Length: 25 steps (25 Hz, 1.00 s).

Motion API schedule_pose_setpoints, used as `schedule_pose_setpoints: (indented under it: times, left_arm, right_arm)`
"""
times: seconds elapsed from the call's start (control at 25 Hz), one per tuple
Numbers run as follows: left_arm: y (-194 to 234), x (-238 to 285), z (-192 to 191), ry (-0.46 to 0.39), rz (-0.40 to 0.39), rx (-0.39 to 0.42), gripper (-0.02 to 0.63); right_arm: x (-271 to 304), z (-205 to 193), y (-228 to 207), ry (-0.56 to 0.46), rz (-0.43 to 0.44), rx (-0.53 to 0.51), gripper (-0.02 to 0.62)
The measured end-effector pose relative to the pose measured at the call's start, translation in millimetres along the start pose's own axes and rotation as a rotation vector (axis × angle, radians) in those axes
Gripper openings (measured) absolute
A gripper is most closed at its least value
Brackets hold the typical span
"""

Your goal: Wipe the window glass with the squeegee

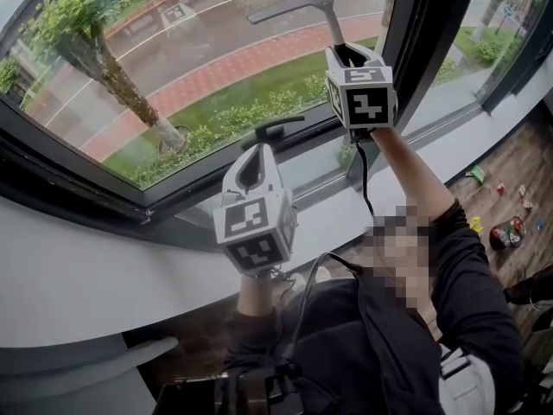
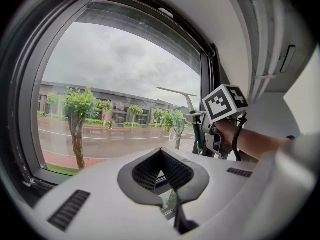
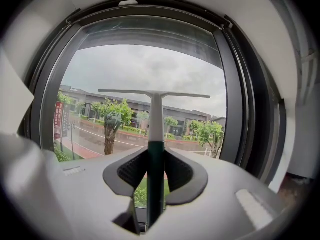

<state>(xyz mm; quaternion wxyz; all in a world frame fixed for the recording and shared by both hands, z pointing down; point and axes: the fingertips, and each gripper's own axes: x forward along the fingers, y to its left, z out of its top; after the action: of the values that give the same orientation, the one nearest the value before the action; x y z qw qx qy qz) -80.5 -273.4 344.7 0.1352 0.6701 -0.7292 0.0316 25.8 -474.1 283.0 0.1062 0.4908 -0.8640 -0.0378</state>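
My right gripper (image 3: 155, 176) is clamped on the handle of the squeegee (image 3: 155, 95), its blade level and high in front of the window glass (image 3: 150, 64). My left gripper (image 2: 161, 156) hangs lower, closed on nothing.

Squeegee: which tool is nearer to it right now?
Right. The right tool is shut on the squeegee, gripping its handle below the blade. The left tool is lower and off to its left, shut on nothing and apart from it.

Tree (image 1: 111, 74), window handle (image 1: 275, 129), perhaps toys (image 1: 505, 233).
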Motion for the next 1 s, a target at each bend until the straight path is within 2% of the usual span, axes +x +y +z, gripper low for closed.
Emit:
schedule_pose_setpoints:
  times: [0.52,1.0]
  left_arm:
    - [2.6,5.4,-16.0,0.033,0.000,-0.009,-0.002]
    - [-3.6,10.0,-26.8,0.060,-0.011,-0.005,-0.002]
  right_arm:
    - [0.0,-73.6,8.8,0.125,0.003,0.004,0.094]
    - [-4.5,-125.3,10.1,0.220,0.013,0.031,0.094]
